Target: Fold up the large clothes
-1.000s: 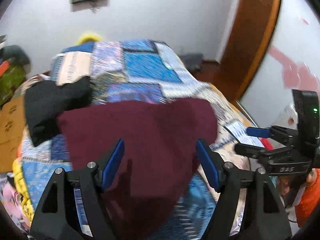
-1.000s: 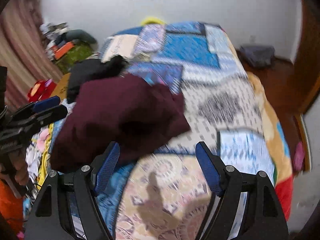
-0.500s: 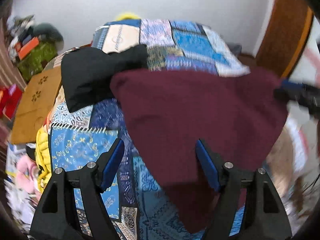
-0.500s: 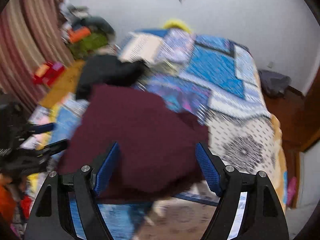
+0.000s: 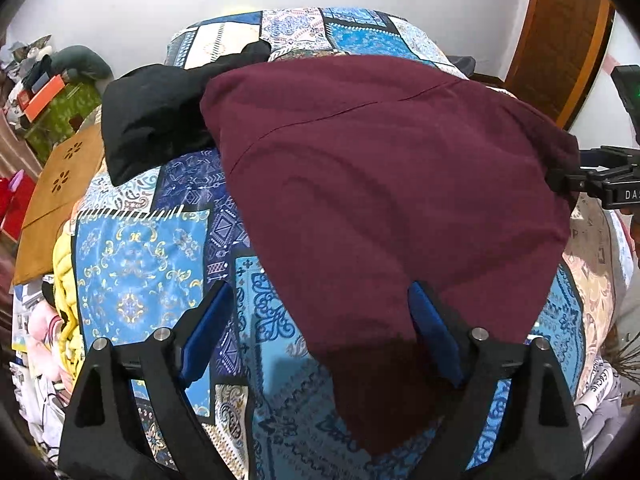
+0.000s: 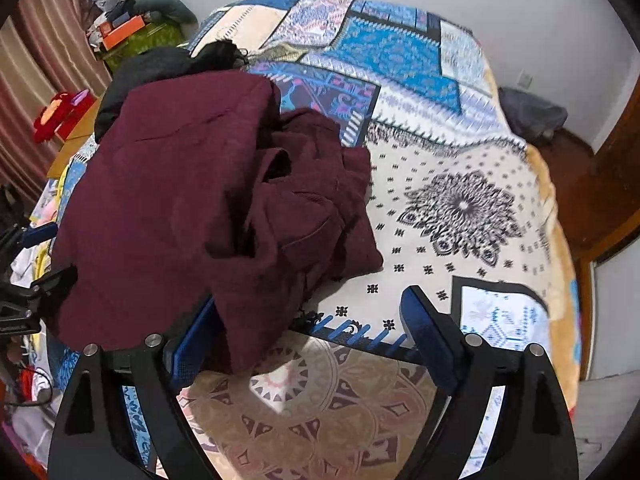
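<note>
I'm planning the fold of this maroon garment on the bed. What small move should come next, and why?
Probably lower both sets of tongs onto the near hem of the maroon garment and close. Left tongs and right tongs are opening, pressing on nothing, though cloth lies between each pair. The garment's right side lies bunched on the patchwork bedspread, so it needs spreading first.

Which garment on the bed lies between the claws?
The maroon garment, spread in front; the black garment lies bunched behind it, farther from both claws.
</note>
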Demonstrator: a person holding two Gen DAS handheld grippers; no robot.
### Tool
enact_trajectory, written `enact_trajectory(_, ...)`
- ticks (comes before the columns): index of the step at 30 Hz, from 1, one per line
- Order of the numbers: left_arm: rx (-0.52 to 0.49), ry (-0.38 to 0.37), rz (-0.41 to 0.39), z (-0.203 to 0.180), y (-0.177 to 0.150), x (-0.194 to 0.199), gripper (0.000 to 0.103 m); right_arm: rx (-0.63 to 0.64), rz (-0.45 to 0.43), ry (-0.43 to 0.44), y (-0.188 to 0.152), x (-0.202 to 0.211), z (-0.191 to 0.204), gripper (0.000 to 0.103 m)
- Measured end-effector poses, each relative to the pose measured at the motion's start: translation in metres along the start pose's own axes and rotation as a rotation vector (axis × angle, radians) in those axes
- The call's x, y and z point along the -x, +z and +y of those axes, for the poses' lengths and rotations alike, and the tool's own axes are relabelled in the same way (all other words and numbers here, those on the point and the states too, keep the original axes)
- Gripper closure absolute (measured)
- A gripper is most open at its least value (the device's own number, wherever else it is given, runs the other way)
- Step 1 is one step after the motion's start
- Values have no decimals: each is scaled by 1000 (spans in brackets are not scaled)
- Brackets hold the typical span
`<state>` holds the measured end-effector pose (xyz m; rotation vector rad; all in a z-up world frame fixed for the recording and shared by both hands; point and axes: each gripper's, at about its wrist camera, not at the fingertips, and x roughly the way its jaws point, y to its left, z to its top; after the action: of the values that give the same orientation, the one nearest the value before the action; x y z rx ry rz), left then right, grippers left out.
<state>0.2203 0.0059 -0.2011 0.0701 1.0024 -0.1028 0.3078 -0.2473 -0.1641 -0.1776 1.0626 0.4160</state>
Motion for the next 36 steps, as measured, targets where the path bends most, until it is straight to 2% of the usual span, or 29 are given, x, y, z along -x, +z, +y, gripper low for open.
enact_trajectory(4,13,33,-33,5,5,15,14,0,-26,-5,7,15,3,17)
enact_trajectory(9,36,88,-102,15,15,32,14,6,-56,66,16,24,10,15)
enact_trajectory(12,68,95,-138,23,23,39,14,10,-79,91,23,25,16,15)
enact_trajectory(15,114,84,-152,33,30,37,14,-6,-85,125,30,19,17,15)
enact_trajectory(18,181,91,-123,41,33,23,14,-33,-62,149,34,7,14,15)
enact_trajectory(22,286,-41,-8,52,28,-13,14,-80,16,156,33,-22,1,15)
enact_trajectory(25,384,-166,24,65,26,-26,14,-102,23,217,33,-26,-15,14)
enact_trajectory(26,413,-216,47,68,26,-32,14,-100,26,211,35,-27,-19,14)
enact_trajectory(27,430,-252,63,69,27,-37,14,-107,33,200,36,-29,-25,10)
enact_trajectory(30,468,-346,104,72,30,-51,13,-205,108,336,37,-47,-46,7)
enact_trajectory(32,472,-396,117,71,35,-58,13,-258,127,406,37,-56,-55,6)
enact_trajectory(36,514,-469,141,72,44,-75,12,-265,140,449,43,-64,-55,3)
